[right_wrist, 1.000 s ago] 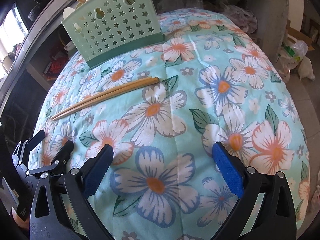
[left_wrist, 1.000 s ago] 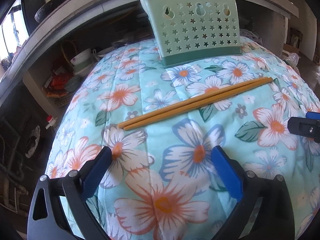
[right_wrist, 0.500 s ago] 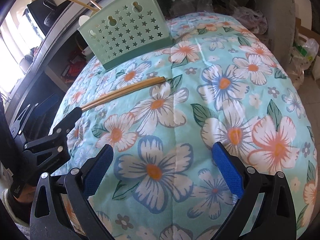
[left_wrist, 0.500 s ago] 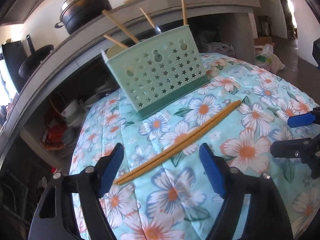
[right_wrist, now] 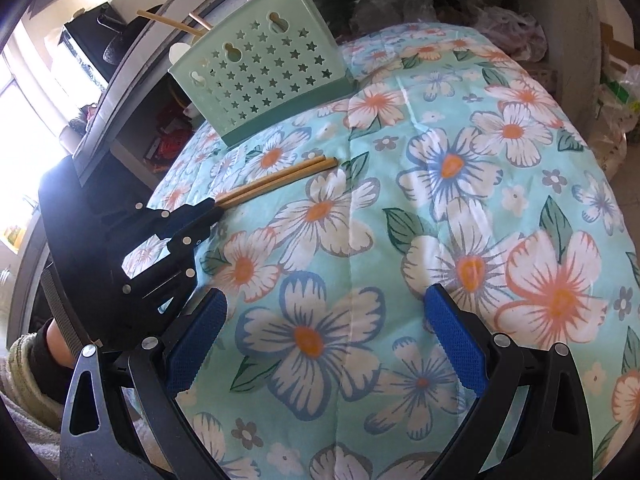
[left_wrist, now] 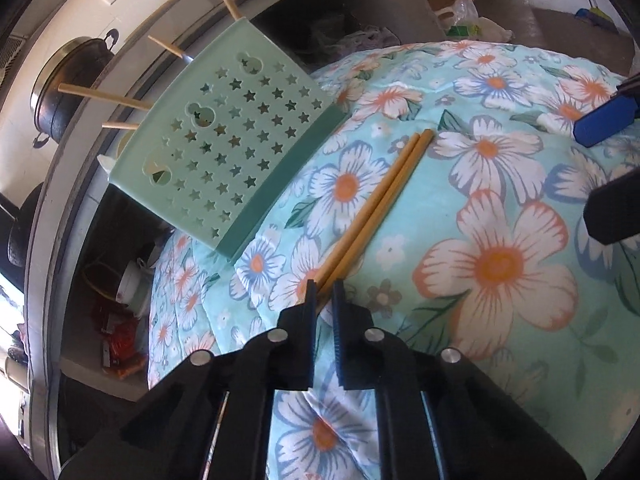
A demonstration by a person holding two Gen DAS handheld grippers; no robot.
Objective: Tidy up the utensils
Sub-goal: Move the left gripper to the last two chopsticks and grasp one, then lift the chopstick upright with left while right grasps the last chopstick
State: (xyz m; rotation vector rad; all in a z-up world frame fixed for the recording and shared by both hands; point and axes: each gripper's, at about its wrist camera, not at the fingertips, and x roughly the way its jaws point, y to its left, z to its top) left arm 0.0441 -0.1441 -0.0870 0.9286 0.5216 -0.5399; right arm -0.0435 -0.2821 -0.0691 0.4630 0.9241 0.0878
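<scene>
My left gripper (left_wrist: 323, 286) pinches the near ends of the 2 chopsticks (left_wrist: 380, 200) lying on the floral cloth (left_wrist: 500, 260), just beside the green holder (left_wrist: 240, 140). My right gripper (right_wrist: 320, 336) is spread wide, with only the cloth between its fingers.

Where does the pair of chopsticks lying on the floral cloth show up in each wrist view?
Left wrist view: the pair of chopsticks runs diagonally from centre-right down to the left gripper, whose fingers are shut on its near end.
Right wrist view: the pair lies left of centre, slanting down-left into the left gripper.
Shared landmark: the green star-perforated holder stands just beyond the pair in both.
</scene>
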